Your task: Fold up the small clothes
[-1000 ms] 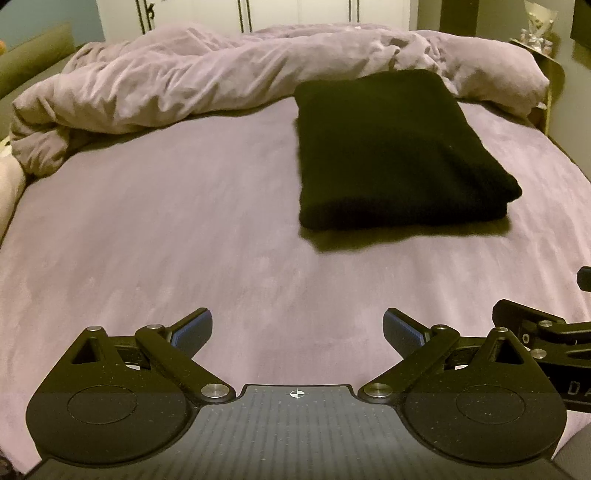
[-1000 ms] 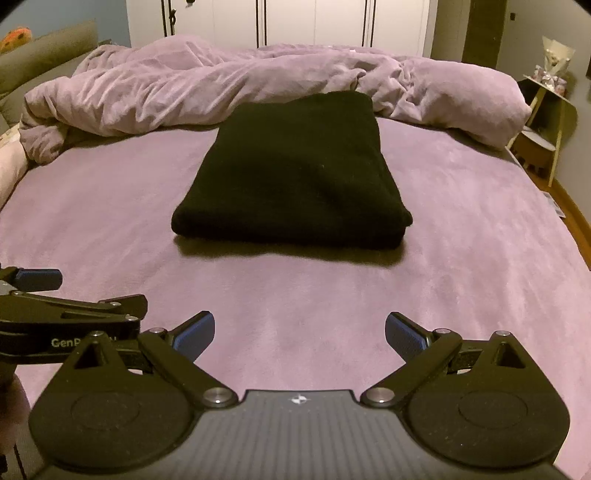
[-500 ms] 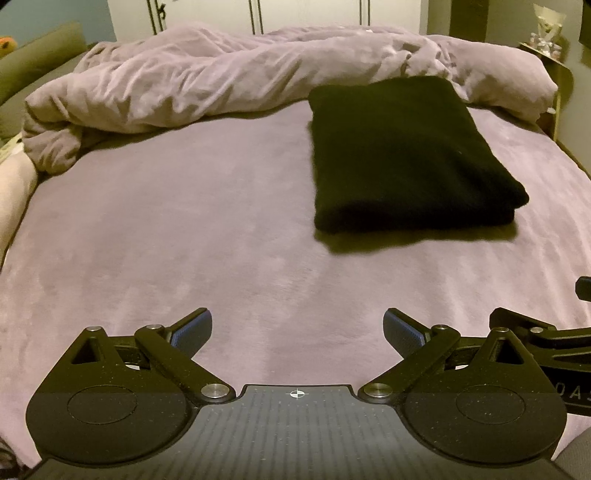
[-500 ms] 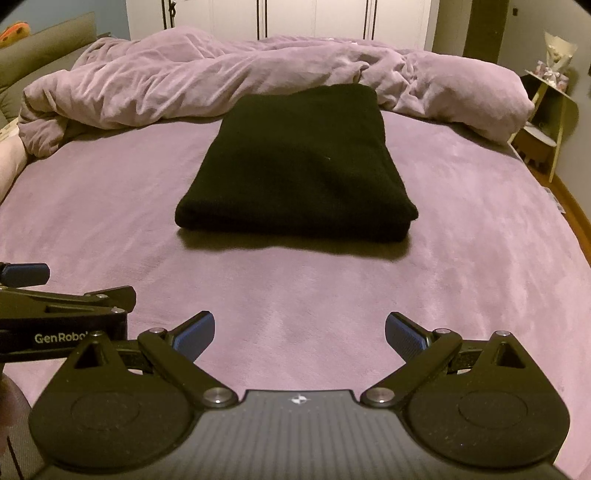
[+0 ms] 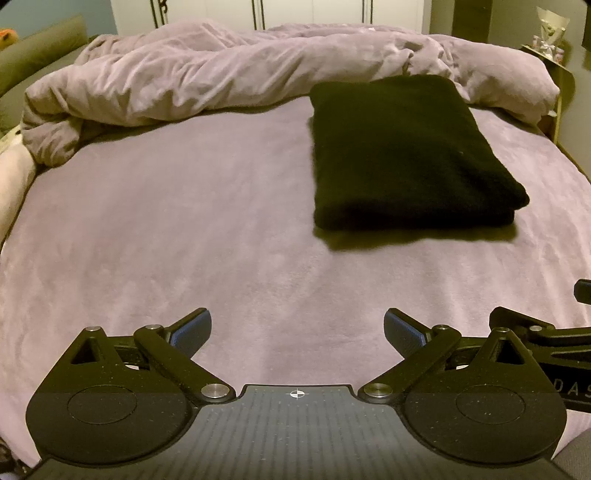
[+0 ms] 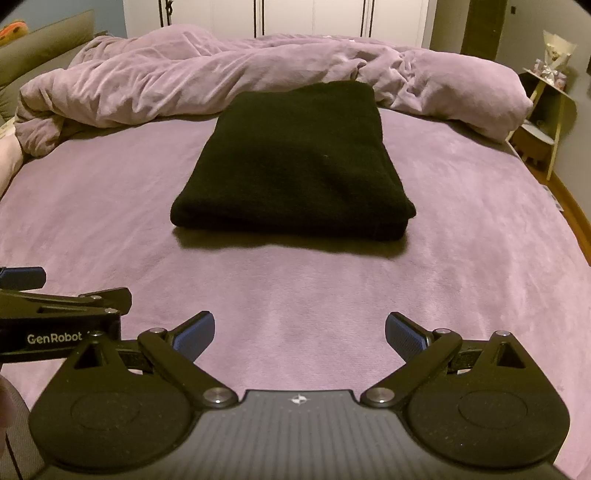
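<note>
A black garment (image 5: pixel 402 151) lies folded into a thick rectangle on the purple bed sheet (image 5: pixel 184 240), ahead and to the right in the left wrist view. In the right wrist view the same black garment (image 6: pixel 299 162) lies straight ahead, well beyond the fingertips. My left gripper (image 5: pixel 297 332) is open above bare sheet with nothing between its blue pads. My right gripper (image 6: pixel 299 334) is open too, over bare purple sheet (image 6: pixel 461 258), holding nothing. Each gripper's side shows at the edge of the other's view.
A crumpled purple duvet (image 5: pixel 221 81) is heaped along the far side of the bed, just behind the garment. White wardrobe doors (image 6: pixel 332 18) stand beyond it. A small side table (image 6: pixel 550 107) stands off the bed's right edge, above wood floor.
Both grippers have drawn back slightly from the garment, which sits a little farther and higher in the views. Both stay open, and the garment has not moved on the bed.
</note>
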